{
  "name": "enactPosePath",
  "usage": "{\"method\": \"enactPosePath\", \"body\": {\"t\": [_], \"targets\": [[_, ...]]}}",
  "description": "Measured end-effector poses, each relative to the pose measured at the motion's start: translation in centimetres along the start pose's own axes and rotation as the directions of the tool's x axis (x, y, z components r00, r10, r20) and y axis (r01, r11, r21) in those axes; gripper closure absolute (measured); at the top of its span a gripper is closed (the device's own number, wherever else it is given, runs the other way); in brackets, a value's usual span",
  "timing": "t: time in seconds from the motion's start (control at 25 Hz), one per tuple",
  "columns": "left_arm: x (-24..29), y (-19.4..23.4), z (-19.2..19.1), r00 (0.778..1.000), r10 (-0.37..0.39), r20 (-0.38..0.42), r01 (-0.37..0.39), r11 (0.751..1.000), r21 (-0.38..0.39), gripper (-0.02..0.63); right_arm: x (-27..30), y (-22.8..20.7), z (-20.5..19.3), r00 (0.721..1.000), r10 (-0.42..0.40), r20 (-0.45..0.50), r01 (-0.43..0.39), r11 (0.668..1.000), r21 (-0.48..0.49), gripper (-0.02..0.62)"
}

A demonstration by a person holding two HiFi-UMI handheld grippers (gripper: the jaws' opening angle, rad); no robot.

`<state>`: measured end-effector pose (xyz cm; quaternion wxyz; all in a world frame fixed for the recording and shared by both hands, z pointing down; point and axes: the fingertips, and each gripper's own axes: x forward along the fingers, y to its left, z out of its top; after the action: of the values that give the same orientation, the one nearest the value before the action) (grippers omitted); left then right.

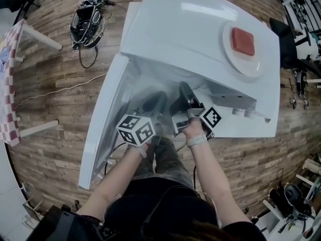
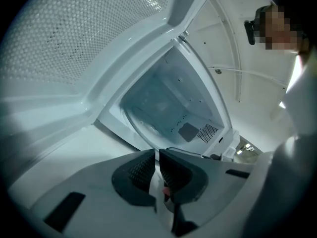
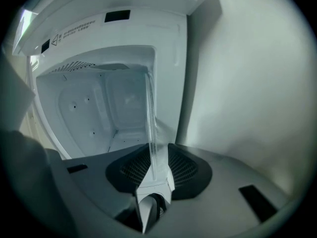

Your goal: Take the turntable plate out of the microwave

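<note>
The white microwave [image 1: 190, 29] has its door [image 1: 103, 119] swung open to the left. Both grippers reach into the mouth of its cavity. In the right gripper view the clear glass turntable plate [image 3: 150, 118] stands edge-on between the pads, and my right gripper [image 3: 152, 165] is shut on its rim. In the left gripper view the plate's curved rim [image 2: 143, 120] shows in front of the cavity's back wall. My left gripper [image 2: 157, 165] is closed on a thin pale strip of that rim. In the head view the left gripper [image 1: 153, 102] and right gripper [image 1: 186, 92] sit side by side.
A white dish with a red block [image 1: 243, 41] rests on top of the microwave. Its knobs [image 1: 241, 112] stick out at the right front. A cabled device [image 1: 89, 16] lies on the wooden floor at the back left. A checkered table [image 1: 10, 84] stands at the far left.
</note>
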<state>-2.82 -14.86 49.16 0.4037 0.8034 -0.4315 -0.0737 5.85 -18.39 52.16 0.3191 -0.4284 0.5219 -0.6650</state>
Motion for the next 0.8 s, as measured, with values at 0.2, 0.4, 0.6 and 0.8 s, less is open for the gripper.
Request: {"method": "enactPosePath", "body": {"t": [0.2,0.4,0.6,0.8], "targets": [[0.1,0.1,0.2,1.000,-0.004,-0.004,0.004,0.999,-0.032,0.592,0.0,0.2,-0.2,1.000,0.015,0.018,-0.015,1.000,0.021,0.485],[0.6,-0.2,-0.3,1.000,-0.018,-0.016,0.015,0.989,-0.149,0.570,-0.2,0.4,-0.2,0.999,0.024,0.026,-0.024,1.000,0.008,0.515],[1.0,-0.2,-0.7,0.999,-0.030,-0.022,0.023,0.967,-0.254,0.500,-0.5,0.6,-0.2,0.999,0.035,0.028,-0.035,0.999,-0.016,0.541],[0.8,0.6,-0.3,1.000,-0.027,0.009,0.029,0.939,-0.341,0.500,-0.8,1.0,-0.3,0.998,0.056,0.024,-0.056,0.998,-0.024,0.546]]}}
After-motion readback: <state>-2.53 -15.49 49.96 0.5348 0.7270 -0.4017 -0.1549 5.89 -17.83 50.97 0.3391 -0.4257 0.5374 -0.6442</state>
